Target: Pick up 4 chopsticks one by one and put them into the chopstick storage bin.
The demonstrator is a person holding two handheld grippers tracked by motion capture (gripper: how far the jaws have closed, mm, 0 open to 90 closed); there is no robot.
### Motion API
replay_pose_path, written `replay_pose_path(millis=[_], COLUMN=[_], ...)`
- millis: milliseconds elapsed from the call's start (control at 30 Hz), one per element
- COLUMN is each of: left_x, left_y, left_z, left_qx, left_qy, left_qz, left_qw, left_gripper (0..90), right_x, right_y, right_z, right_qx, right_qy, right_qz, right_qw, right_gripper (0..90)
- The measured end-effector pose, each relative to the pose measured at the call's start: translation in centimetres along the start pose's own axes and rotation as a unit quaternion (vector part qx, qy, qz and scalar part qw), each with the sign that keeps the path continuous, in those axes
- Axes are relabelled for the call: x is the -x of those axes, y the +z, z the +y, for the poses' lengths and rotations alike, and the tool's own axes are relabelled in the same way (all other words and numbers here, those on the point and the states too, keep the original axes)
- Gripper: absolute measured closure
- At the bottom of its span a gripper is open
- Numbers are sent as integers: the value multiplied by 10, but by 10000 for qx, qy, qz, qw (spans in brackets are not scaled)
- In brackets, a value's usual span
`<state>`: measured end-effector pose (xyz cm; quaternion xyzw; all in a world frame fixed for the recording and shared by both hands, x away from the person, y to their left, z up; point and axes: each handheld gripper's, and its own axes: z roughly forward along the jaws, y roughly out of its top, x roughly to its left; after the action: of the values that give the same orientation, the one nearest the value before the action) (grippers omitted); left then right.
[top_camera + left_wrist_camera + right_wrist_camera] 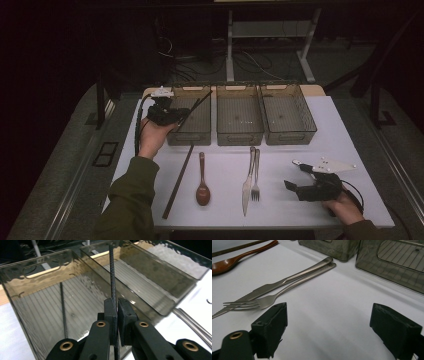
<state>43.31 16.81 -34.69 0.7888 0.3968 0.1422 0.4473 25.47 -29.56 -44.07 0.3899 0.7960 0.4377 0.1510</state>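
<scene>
Right gripper (328, 332) rests near, jaws spread. Left gripper (167, 114) pinches a chopstick (112, 280) thinly over the left bin (200, 131); it may swivel, catch the rim and drop outside.

Chopstick over the left bin

A thin, dark, textured chopstick (112, 277) is clamped between the left gripper's (117, 308) fingers, slanting across the leftmost smoky bin (201, 127), its tip over the bin's far edge.
</scene>
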Motion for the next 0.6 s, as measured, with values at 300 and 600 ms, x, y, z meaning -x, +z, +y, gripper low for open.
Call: replay_pose_path(millis=[300,600], left_x=[-14,-26], left_y=[21,41], left_z=[9,17], left_qx=[-15,-27], left_qy=[-200,-368], left_qz=[235,392], left_qw=[9995,9986], left_gripper=[854,853], right_x=[0,1], right_y=[0,-1], right_z=[0,0], right_qx=[6,18], right_qy=[-3,-20], right_qz=[3,14], right_qw=[10000,10000], right_gripper=[142,142])
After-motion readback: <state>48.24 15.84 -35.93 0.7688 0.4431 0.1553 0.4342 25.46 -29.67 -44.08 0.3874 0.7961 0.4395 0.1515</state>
